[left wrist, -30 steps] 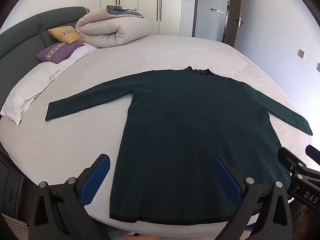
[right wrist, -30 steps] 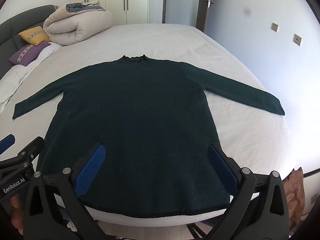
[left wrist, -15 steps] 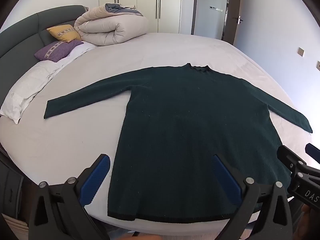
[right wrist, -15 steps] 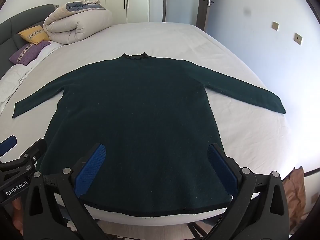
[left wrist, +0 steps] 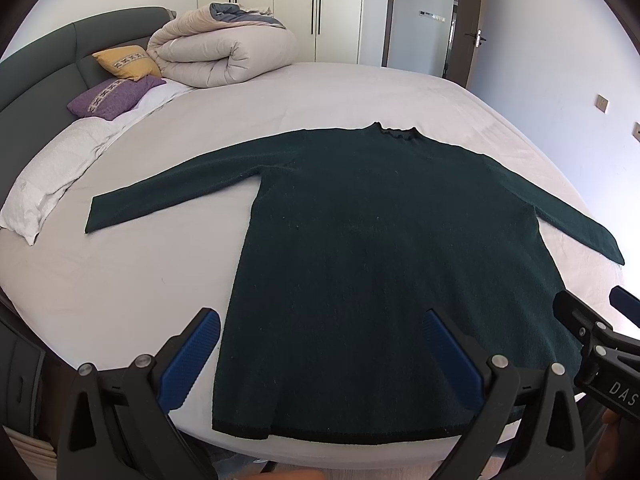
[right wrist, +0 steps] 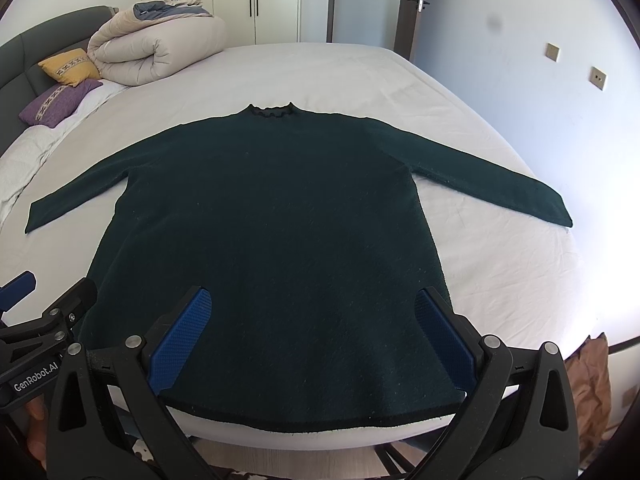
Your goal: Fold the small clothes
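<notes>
Hovering nearest the lens, the left gripper (left wrist: 320, 344) has its blue-padded fingers spread wide above the hem of the dark green sweater (left wrist: 380, 264), pinching nothing. The right gripper (right wrist: 312, 320) hangs the same way, fingers wide apart over the lower hem, empty. The sweater lies flat on the white bed (left wrist: 120, 280), hem at the near edge, both sleeves stretched out to the sides, collar pointing away. Farther back, by the grey headboard (left wrist: 48, 64), a purple pillow (left wrist: 112, 94) and a yellow pillow (left wrist: 126, 62) sit beside a rolled beige duvet (left wrist: 224, 54). White wardrobe doors (left wrist: 296, 8) stand behind
</notes>
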